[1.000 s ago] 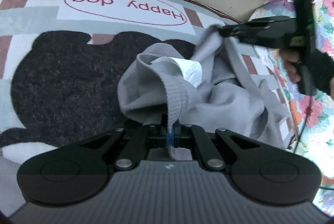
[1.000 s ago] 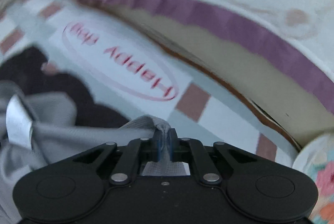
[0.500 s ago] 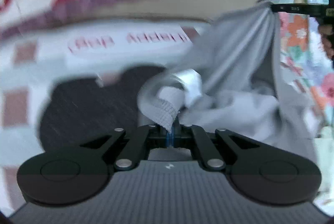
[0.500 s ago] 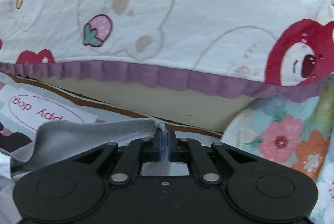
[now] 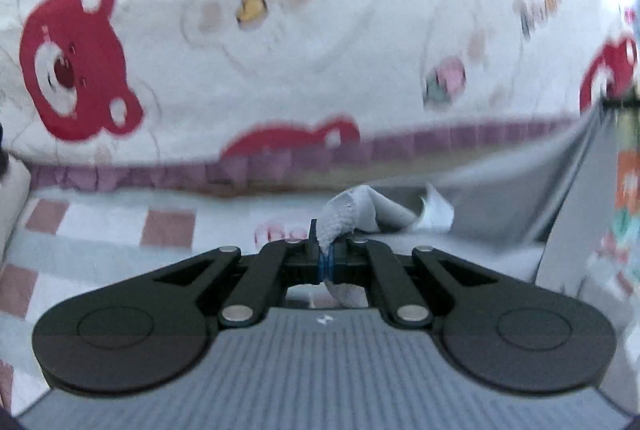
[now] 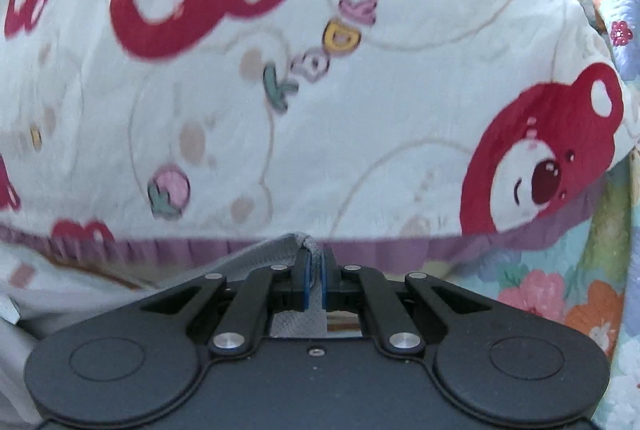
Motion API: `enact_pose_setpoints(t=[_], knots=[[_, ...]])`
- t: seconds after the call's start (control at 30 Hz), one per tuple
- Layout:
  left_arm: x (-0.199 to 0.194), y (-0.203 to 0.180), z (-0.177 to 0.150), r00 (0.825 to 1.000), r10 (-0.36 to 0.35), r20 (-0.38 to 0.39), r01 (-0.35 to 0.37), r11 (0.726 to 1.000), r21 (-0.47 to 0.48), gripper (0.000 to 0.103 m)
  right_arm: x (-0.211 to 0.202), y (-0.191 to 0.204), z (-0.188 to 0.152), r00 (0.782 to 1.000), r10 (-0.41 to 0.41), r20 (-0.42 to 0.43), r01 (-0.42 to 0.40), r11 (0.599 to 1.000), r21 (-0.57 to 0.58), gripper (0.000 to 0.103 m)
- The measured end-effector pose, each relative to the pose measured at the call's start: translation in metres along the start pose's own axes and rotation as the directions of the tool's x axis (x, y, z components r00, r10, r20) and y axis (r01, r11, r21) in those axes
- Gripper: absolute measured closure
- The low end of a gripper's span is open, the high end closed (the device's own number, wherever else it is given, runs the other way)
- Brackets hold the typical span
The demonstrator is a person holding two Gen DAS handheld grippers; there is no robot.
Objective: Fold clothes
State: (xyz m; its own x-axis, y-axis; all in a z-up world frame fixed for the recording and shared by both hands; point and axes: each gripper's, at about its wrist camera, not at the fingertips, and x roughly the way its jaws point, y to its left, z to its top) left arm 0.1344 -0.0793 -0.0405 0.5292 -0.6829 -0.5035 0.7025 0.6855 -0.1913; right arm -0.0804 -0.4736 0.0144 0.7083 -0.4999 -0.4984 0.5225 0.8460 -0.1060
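Both claws clamp the grey garment (image 5: 500, 197): left claw (image 5: 326, 262) at lower centre, right claw (image 6: 314, 286) pinching its hem, cloth stretched rightward between them.

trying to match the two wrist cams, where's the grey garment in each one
Left wrist: the grey garment runs from the left gripper at lower centre up to the right edge.
Right wrist: the garment is pinched in the right gripper at lower centre and trails off to the lower left.
Shared landmark: the bear-print cover's purple trim, crossing behind the garment in both views.
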Motion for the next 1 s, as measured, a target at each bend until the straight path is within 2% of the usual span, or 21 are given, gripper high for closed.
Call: enact_pose_setpoints(t=[0.13,0.27,0.43,0.5,0.6,0.63,0.67,0.7,0.73,0.8,0.87,1.0], knots=[[0.004,0.012,0.05,0.995,0.067,0.07,-0.069,0.998,0.015,0.101,0.011,-0.003,0.024,1.0,0.004,0.022,-0.004,1.0,-0.014,0.099],[0.033,0.033,0.083,0.992,0.123,0.033,-0.12,0.991,-0.064,0.101,0.041,-0.011,0.033,1.0,0.011,-0.002,-0.011,0.998,0.062,0.099],[0.074,0.047,0.092,0.985,0.167,-0.042,-0.171,0.98,-0.106,0.101,0.079,-0.019,0.036,0.999,0.019,-0.035,-0.013,0.988,0.154,0.099],[0.095,0.058,0.088,0.979,0.182,-0.087,-0.193,0.973,-0.131,0.101,0.094,-0.019,0.033,0.999,0.015,-0.044,-0.008,0.985,0.173,0.098],[0.128,0.069,0.078,0.961,0.226,-0.161,-0.251,0.956,-0.153,0.098,0.116,-0.022,0.02,0.998,-0.001,-0.06,0.011,0.985,0.17,0.096],[0.138,0.073,0.073,0.954,0.24,-0.178,-0.269,0.949,-0.162,0.093,0.123,-0.023,0.015,0.998,-0.006,-0.066,0.017,0.985,0.169,0.092],[0.148,0.076,0.068,0.948,0.249,-0.199,-0.284,0.943,-0.171,0.079,0.13,-0.024,0.011,0.997,-0.011,-0.071,0.023,0.986,0.168,0.08],[0.154,0.078,0.062,0.94,0.248,-0.233,-0.292,0.939,-0.181,0.073,0.135,-0.027,0.005,0.997,-0.016,-0.074,0.029,0.984,0.177,0.066],[0.158,0.08,0.054,0.935,0.242,-0.26,-0.295,0.936,-0.19,0.069,0.136,-0.032,-0.004,0.997,-0.017,-0.074,0.032,0.978,0.207,0.063],[0.149,0.077,0.037,0.938,0.213,-0.273,-0.271,0.942,-0.197,0.066,0.135,-0.042,-0.026,0.996,0.001,-0.084,0.021,0.965,0.262,0.059],[0.141,0.074,0.019,0.941,0.183,-0.285,-0.247,0.947,-0.204,0.057,0.132,-0.046,-0.053,0.991,0.046,-0.128,-0.009,0.961,0.276,0.059],[0.125,0.068,-0.017,0.943,0.124,-0.309,-0.198,0.955,-0.22,0.057,0.126,-0.047,-0.097,0.971,0.072,-0.226,-0.01,0.964,0.264,0.058]])
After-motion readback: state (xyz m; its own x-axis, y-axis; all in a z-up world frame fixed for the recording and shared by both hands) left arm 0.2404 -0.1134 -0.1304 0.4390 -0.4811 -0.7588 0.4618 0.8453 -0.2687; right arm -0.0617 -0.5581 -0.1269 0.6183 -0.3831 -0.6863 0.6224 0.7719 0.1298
